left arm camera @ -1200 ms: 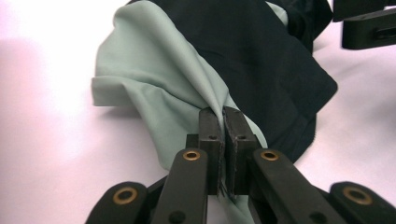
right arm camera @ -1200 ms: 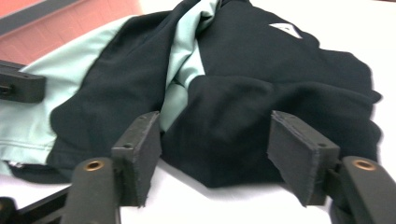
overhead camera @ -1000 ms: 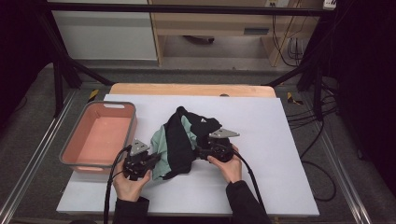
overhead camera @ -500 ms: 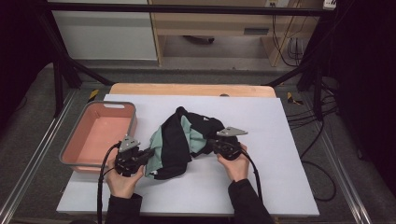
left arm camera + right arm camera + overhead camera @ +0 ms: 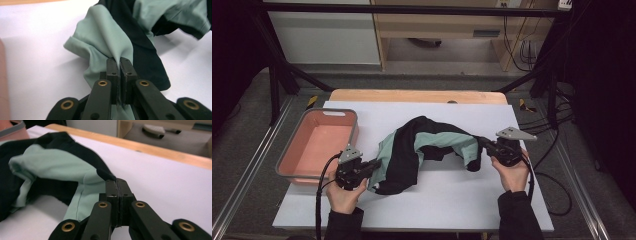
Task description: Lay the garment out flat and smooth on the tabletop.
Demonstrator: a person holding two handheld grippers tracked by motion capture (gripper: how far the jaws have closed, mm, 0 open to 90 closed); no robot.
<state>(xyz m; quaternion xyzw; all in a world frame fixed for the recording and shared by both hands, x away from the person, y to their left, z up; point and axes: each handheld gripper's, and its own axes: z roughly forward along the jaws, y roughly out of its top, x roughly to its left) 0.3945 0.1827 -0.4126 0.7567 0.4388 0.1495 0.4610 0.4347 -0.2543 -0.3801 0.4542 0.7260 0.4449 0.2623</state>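
A black and mint-green garment (image 5: 422, 150) hangs stretched between both grippers over the white table top (image 5: 447, 210). My left gripper (image 5: 376, 165) is shut on a fold of mint cloth at the garment's left end; in the left gripper view the garment (image 5: 112, 42) bunches out of the closed left gripper (image 5: 119, 61). My right gripper (image 5: 482, 144) is shut on the garment's right end, where black trim meets mint cloth. The right gripper view has the garment (image 5: 57, 167) spreading left from the closed right gripper (image 5: 116, 181).
An empty salmon-pink bin (image 5: 292, 165) with a grey rim stands at the table's left, close to my left hand. A wooden board (image 5: 417, 96) runs along the table's far edge. Black frame bars and cables lie beyond the table.
Both grippers have moved apart, the left one leftward and the right one rightward. The bunched garment has been pulled out into a longer band between them.
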